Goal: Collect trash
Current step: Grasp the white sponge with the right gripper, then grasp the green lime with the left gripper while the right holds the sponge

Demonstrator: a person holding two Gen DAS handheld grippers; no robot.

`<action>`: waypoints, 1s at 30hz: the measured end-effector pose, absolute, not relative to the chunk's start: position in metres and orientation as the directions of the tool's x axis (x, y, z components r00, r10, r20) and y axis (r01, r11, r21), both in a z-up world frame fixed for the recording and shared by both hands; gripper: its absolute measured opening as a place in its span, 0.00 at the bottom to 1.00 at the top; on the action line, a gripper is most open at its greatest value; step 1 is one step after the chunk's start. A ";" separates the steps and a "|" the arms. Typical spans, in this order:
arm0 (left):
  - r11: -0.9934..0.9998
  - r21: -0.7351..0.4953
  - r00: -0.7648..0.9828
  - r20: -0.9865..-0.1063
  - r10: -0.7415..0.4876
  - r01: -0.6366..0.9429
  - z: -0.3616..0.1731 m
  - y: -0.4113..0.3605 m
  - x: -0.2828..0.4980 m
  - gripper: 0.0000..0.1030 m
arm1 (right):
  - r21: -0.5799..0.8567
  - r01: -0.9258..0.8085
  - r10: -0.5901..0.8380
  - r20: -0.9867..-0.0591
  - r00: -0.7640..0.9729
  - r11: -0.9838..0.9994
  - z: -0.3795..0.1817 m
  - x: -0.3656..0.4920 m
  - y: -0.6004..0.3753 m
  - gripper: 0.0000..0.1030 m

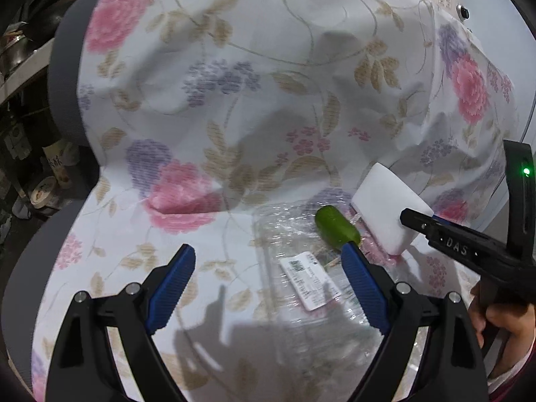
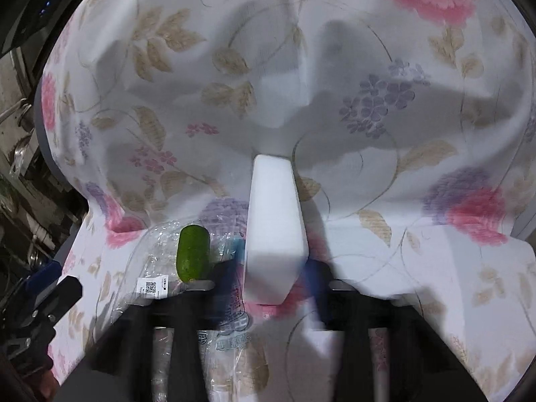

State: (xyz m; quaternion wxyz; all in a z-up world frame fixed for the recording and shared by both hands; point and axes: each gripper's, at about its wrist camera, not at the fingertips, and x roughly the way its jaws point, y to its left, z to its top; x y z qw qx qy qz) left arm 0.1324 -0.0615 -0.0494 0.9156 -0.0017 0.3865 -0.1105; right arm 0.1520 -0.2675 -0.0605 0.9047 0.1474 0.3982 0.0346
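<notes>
**Left wrist view: foam block between the right jaws, left jaws spread over the wrapper**

The left wrist camera looks down on a chair draped in a floral cloth, with a clear plastic wrapper lying on the seat. Everything else sits close to that wrapper. A green cucumber piece rests on the wrapper's far end. A white printed label is stuck on the wrapper, nearer the camera than the cucumber. A white foam block stands just beyond the wrapper's right edge, beside the cucumber.

The left gripper hangs over the wrapper with its jaws spread wide and nothing between them; its right blue pad overlaps the wrapper's right side in the picture.

The right gripper reaches in from the right of the wrapper, held by a hand, and its tip lies against the foam block. In the right wrist view the foam block stands upright between the right gripper's blurred fingers, just right of the wrapper and the cucumber. The jaws are partly drawn in around the block, but the blur hides whether the pads press on it.
</notes>
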 end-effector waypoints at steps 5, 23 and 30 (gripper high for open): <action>0.967 -0.100 0.655 -0.719 -0.233 0.234 -0.050 -0.086 0.142 0.82 | 0.187 0.086 0.068 -0.689 0.721 0.979 -0.039 0.120 -0.282 0.27; 0.982 -0.037 0.546 -0.827 -0.135 0.187 -0.096 -0.157 0.194 0.64 | 0.150 0.127 -0.003 -0.636 0.772 0.980 -0.033 0.062 -0.317 0.28; 0.974 -0.086 0.556 -0.809 -0.191 0.210 -0.086 -0.151 0.193 0.31 | 0.160 0.133 -0.003 -0.629 0.777 0.978 -0.029 0.051 -0.318 0.28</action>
